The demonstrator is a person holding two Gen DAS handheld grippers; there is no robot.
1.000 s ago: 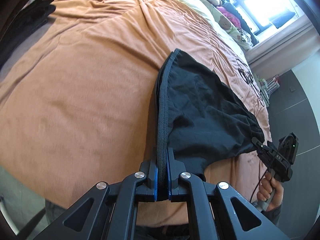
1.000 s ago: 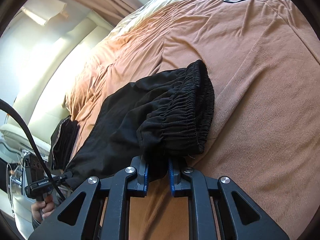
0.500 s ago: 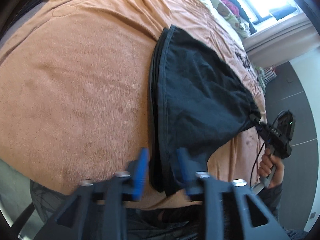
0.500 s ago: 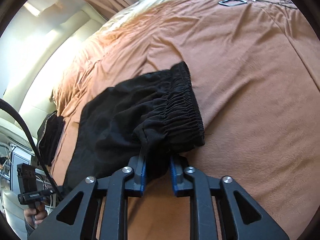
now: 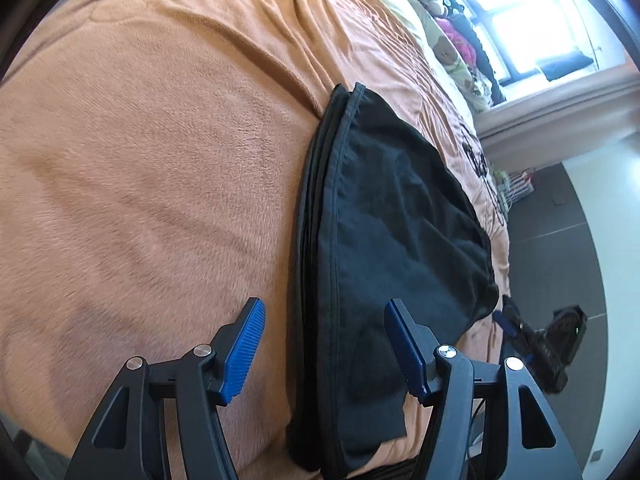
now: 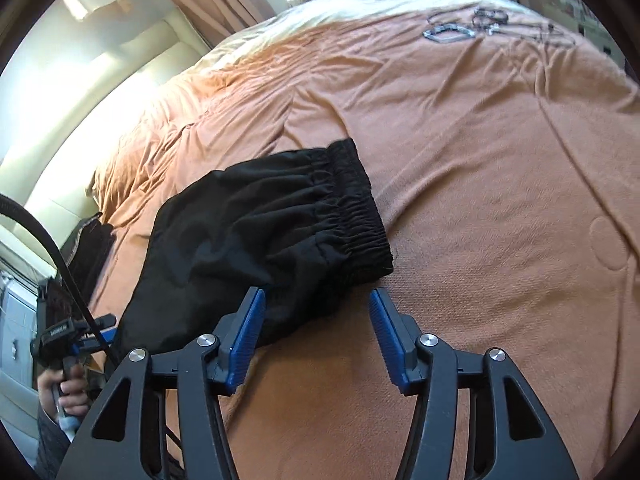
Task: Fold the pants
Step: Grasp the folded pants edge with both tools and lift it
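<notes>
Folded black pants point(image 5: 400, 220) lie on the orange blanket point(image 5: 160, 160). Their stacked hem edges run toward me between the fingers of my left gripper point(image 5: 323, 308). Its jaws are opening and neither blue pad touches the cloth. In the right wrist view the gathered elastic waistband point(image 6: 352, 208) lies just ahead of my right gripper point(image 6: 317, 294). Its jaws are opening too; the left pad sits beside the fabric's edge without pinching it. Each view shows the other gripper at the pants' far end: the right gripper point(image 5: 505, 318), and the left gripper point(image 6: 94, 338) with a hand point(image 6: 68, 396) on its handle.
A second dark garment point(image 6: 90, 252) lies at the bed's left edge. Black cords point(image 6: 452, 32) rest on the blanket at the far side. Soft toys point(image 5: 444, 48) line the window end. Grey floor point(image 5: 560, 240) lies beyond the bed's right edge.
Both grippers have opened and let go of the pants, which now rest flat on the blanket. The left gripper sank toward the bed; the right one drew back slightly.
</notes>
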